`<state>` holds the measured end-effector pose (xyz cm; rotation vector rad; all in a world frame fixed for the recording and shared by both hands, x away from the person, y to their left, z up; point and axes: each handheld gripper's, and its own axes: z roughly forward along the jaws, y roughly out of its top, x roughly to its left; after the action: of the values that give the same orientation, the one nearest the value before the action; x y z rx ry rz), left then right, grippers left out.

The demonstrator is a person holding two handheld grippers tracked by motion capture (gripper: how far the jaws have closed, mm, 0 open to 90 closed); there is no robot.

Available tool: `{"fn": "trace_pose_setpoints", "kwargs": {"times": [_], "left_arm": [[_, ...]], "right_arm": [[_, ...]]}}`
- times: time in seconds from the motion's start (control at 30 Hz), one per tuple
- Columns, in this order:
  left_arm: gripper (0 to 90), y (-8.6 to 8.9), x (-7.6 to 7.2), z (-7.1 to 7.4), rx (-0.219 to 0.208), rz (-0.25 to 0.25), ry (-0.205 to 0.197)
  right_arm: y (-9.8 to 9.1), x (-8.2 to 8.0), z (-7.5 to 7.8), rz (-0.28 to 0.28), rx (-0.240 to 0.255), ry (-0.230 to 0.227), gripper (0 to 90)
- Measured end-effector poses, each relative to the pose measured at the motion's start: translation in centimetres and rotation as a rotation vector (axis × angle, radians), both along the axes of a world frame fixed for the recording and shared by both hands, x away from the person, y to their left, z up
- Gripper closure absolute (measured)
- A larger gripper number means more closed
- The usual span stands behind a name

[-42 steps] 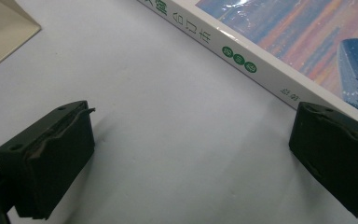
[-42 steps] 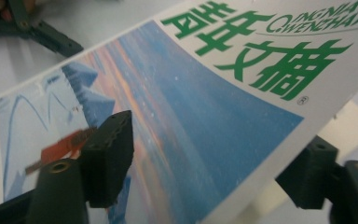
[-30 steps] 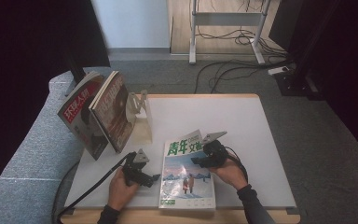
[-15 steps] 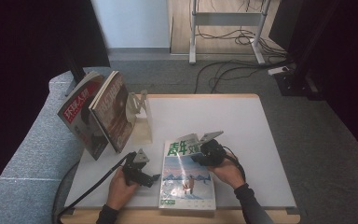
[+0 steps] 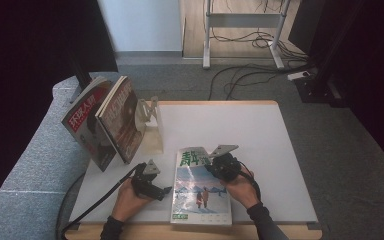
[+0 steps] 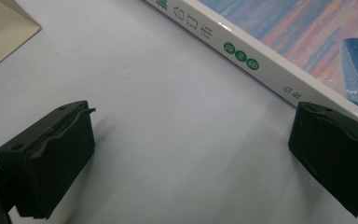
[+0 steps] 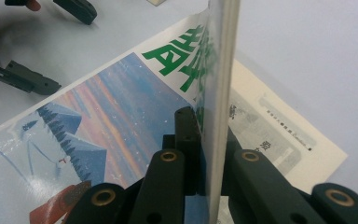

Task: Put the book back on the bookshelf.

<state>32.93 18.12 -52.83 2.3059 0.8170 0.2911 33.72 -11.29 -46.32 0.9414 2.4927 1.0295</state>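
Note:
A magazine (image 5: 200, 192) with a snowy blue cover and green title lies flat near the table's front edge. My right gripper (image 5: 216, 167) is at its upper right corner. In the right gripper view the jaws (image 7: 209, 135) have just been closing and are shut on the cover (image 7: 121, 112), which stands up edge-on between them. A printed inner page (image 7: 270, 135) lies flat beneath. My left gripper (image 5: 164, 190) rests on the table by the magazine's left side. Its jaws (image 6: 186, 140) are open, and the white spine (image 6: 242, 53) runs past the right one.
Two magazines (image 5: 105, 125) lean upright against a pale bookend (image 5: 151, 125) at the table's left back. The white table (image 5: 260, 135) is bare behind and to the right of the hands. A grey padded surface (image 5: 35, 160) borders the left side; cables lie on the floor beyond.
The right gripper has closed on the magazine's top right corner and raised the cover there, so part of the green title is now hidden. The left hand has stayed put.

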Motion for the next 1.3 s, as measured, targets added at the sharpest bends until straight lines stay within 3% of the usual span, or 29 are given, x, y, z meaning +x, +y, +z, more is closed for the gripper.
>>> {"fn": "trace_pose_setpoints", "kwargs": {"times": [0.2, 0.3, 0.47, 0.57, 0.7, 0.87, 1.0, 1.3], "left_arm": [[1.8, 0.1, 0.1, 0.2, -0.001, -0.002, 0.012], [4.1, 0.4, 0.2, 0.6, -0.036, -0.016, 0.044], [7.5, 0.7, 0.4, 2.1, -0.100, -0.047, 0.053], [14.3, 0.3, 0.5, 3.3, -0.099, -0.104, 0.062], [15.1, -0.4, 1.4, 4.6, -0.124, -0.173, 0.119], [16.5, -1.5, 2.1, 5.3, -0.103, -0.241, 0.159], [19.1, -2.4, 2.9, 5.5, -0.082, -0.301, 0.217], [23.1, -4.0, 4.3, 4.7, -0.044, -0.396, 0.315]], "right_arm": [[0.4, -1.2, 0.6, -0.024, -0.021, -0.059, 85.5], [0.6, -1.9, 0.9, -0.022, -0.044, -0.100, 85.5], [0.3, -2.7, 1.4, -0.018, -0.027, -0.135, 85.5], [-0.1, -3.0, 1.7, -0.011, -0.013, -0.149, 85.5], [-0.5, -3.5, 2.1, -0.003, 0.004, -0.169, 85.4], [-0.8, -4.0, 2.7, 0.012, 0.016, -0.194, 85.0], [-0.9, -4.4, 3.1, 0.018, 0.016, -0.210, 84.7], [-1.0, -4.9, 3.5, 0.035, 0.015, -0.231, 84.2]]}}
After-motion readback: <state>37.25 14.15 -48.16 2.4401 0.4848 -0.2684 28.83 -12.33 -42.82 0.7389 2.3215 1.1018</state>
